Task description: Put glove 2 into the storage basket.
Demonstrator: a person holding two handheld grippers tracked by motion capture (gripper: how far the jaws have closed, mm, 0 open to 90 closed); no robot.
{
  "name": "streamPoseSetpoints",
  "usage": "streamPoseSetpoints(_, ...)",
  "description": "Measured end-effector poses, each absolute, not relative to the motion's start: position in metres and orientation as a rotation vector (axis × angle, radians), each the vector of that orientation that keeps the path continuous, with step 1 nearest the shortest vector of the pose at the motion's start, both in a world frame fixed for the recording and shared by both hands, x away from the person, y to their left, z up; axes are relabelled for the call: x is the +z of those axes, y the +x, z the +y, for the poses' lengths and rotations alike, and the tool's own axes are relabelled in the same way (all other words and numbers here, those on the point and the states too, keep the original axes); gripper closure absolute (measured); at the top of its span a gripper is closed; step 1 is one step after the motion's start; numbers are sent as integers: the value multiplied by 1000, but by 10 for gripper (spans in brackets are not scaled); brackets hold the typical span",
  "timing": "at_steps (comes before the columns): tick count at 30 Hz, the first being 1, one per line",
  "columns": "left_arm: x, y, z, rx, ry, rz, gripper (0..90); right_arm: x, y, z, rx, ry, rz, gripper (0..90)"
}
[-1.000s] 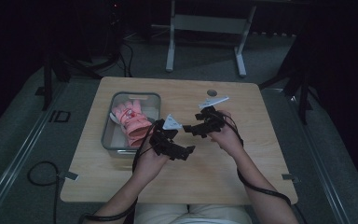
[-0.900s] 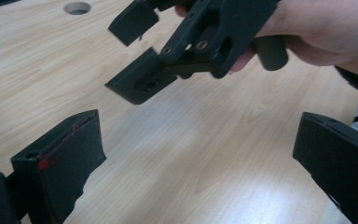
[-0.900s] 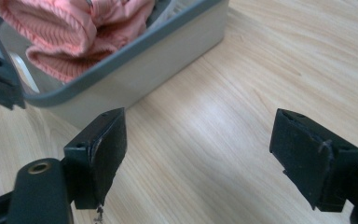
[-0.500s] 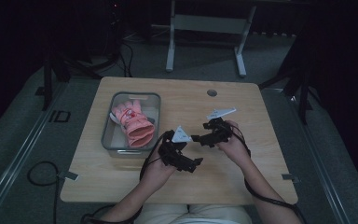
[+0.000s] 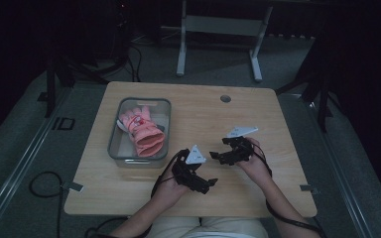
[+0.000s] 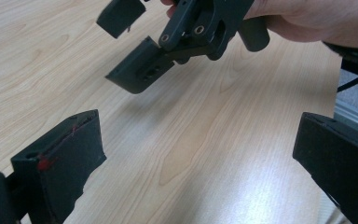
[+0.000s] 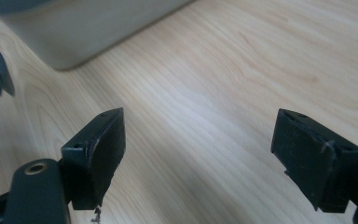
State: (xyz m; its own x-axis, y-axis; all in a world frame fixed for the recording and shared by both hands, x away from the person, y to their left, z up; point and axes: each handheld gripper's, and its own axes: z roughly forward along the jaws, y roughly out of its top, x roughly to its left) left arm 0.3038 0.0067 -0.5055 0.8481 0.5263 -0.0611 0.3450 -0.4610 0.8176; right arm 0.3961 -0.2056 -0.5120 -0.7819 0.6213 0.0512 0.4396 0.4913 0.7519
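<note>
Table: one light wooden tabletop (image 5: 198, 111) with rounded corners lay under both grippers; one small dark round hole sat in it well beyond the right gripper.
Container: one clear rectangular bin (image 5: 116, 130) with a grey rim stood on the table, near the left gripper, to its left and farther from the person; in the right gripper view its pale wall (image 7: 84, 28) rose just beyond the jaws.
Glove: one pink padded glove (image 5: 143, 131) lay inside the bin, fingers toward the far end and the ribbed cuff toward the near end, with a small white patch on its back; it was apart from both grippers.
Grippers: two, each black with a grey three-cornered plate on top and a trailing cable.
Left gripper (image 5: 206, 184): jaws spread wide, nothing between them, bare wood showing in the gap; it was held just above the table, close beside the right gripper.
Right gripper (image 5: 217, 157): jaws likewise wide apart and gripping nothing, wood showing between them; it pointed toward the bin side.
</note>
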Motion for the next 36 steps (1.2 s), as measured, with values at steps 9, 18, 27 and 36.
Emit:
streamPoseSetpoints(9,-532,301,2,257,2175,612,12,-534,388,-227,1153,935,2500,169)
streamPoseSetpoints(18,-548,296,-1,300,2207,612,12,-548,373,-235,1169,860,2472,146)
streamPoseSetpoints(27,-558,295,4,337,2212,639,12,-555,367,-254,1166,912,2410,145)
streamPoseSetpoints(36,-558,292,8,361,2192,643,12,-558,368,-271,1200,983,2362,149)
